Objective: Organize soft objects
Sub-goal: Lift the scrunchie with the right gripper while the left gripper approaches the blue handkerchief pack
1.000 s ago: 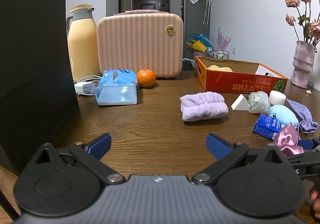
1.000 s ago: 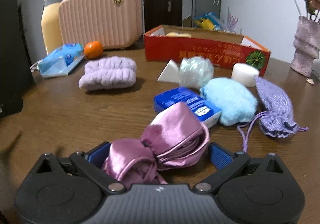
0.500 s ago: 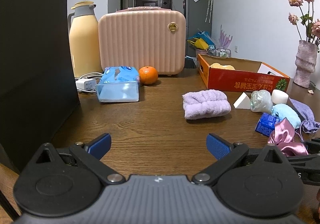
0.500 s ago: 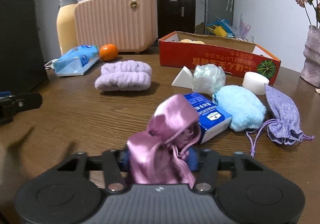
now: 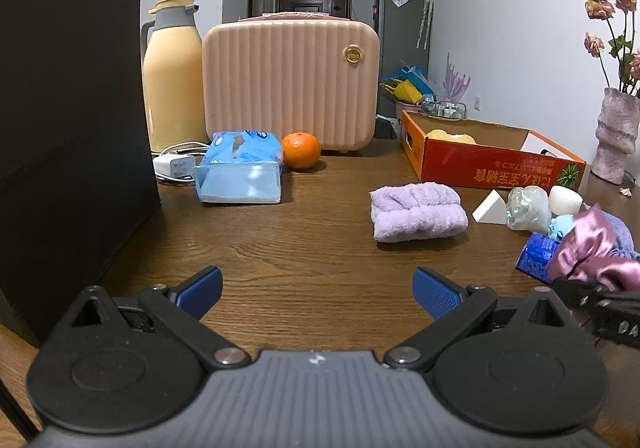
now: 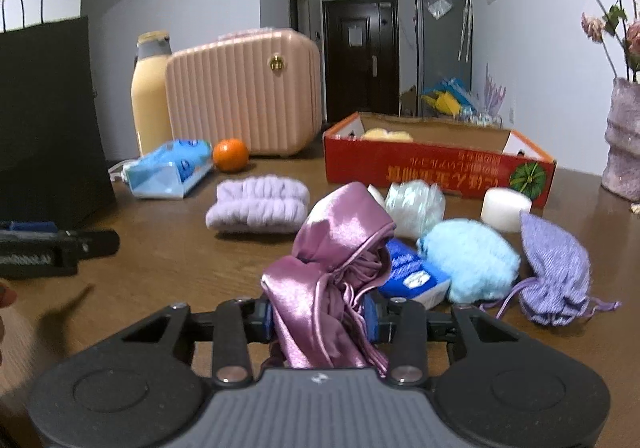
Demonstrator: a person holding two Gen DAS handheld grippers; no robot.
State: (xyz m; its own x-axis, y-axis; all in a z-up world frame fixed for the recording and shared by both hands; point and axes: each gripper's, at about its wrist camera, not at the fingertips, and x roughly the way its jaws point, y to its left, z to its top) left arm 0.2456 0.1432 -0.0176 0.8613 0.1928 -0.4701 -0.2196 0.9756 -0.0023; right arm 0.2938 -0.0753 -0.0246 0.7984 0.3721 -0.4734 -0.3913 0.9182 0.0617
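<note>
You've got open table [image 5: 312, 244] right ahead of the left gripper [image 5: 318, 286], clear up to the tissue pack [image 5: 240, 172] and folded purple towel [image 5: 418, 212]. The black bag [image 5: 72, 128] walls off your left side. On the right it's crowded: blue carton [image 6: 412, 278], fluffy blue puff [image 6: 470, 258] and purple pouch [image 6: 554, 272] sit bunched together, with the red box [image 6: 436, 168] behind them.

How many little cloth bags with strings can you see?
2. The shiny pink satin pouch is pinched in the right gripper, and the purple knit pouch lies on the table beside the fluffy blue puff. More could be hidden inside the red box.
</note>
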